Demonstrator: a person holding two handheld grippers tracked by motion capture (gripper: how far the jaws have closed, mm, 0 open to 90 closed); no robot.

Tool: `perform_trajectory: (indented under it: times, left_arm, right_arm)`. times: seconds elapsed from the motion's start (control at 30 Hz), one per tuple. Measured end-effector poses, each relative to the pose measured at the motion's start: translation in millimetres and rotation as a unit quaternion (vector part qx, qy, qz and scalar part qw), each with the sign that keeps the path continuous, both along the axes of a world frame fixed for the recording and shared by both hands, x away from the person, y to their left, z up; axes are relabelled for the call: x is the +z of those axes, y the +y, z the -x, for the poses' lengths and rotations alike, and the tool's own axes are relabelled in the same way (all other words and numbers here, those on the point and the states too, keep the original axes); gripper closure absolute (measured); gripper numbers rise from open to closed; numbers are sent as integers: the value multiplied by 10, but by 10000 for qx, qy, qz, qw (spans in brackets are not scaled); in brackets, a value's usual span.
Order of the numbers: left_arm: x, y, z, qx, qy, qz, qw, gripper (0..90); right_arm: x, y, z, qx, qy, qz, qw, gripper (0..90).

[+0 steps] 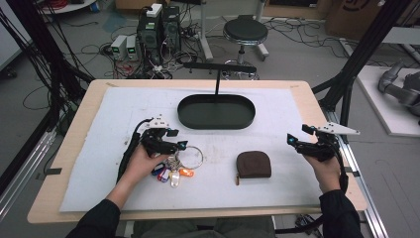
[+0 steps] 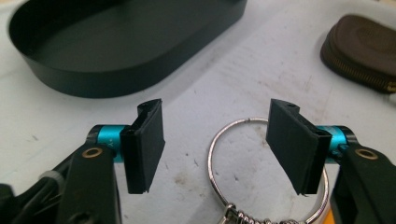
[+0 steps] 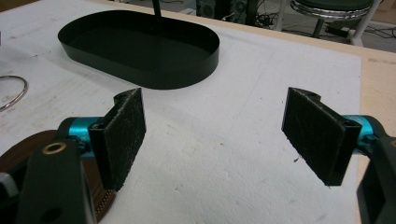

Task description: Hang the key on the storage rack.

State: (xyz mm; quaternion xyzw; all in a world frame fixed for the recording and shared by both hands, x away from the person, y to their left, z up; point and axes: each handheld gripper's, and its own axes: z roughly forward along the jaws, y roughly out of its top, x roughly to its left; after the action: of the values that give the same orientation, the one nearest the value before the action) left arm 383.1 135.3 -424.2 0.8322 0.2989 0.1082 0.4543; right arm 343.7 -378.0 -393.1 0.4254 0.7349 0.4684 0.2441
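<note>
My left gripper (image 2: 215, 149) hovers spread over the key ring (image 2: 261, 172).
Right gripper (image 3: 215, 140) spread, seemingly just beside the brown pouch (image 1: 253, 164).

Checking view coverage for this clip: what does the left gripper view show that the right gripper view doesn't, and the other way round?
Left gripper view alone: the key ring seen close, its right side passing behind the right finger of the open left gripper, and the metal coil where the keys hang. Right gripper view alone: the open right gripper, the stool beyond the table's wooden edge, and the post rising behind the tray. Both share the black oval tray, the white mat and the brown pouch.
</note>
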Motion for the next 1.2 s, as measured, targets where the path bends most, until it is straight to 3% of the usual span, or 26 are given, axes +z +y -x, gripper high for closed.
perform_trajectory:
  times: [0.2,0.3,0.4,0.57,0.97,1.2]
  left_arm:
    - [-66,-67,-16,7,116,-352,9993,507]
    - [-92,-91,-26,92,171,-629,9978,583]
    - [-114,-110,-30,88,220,-751,9969,656]
    - [-137,-133,-29,9,253,-901,9956,703]
    - [-146,-176,7,-160,151,-1037,9944,858]
    - [-115,-131,1,-171,232,-825,9962,859]
  right_arm:
    - [-6,13,-5,21,21,43,10000,223]
    - [-9,16,-7,22,32,46,10000,224]
    - [-12,16,-9,37,16,81,10000,224]
    - [-14,19,-10,34,37,84,10000,224]
    - [-21,13,-14,38,44,100,9999,224]
    - [-18,-4,-9,15,42,73,10000,224]
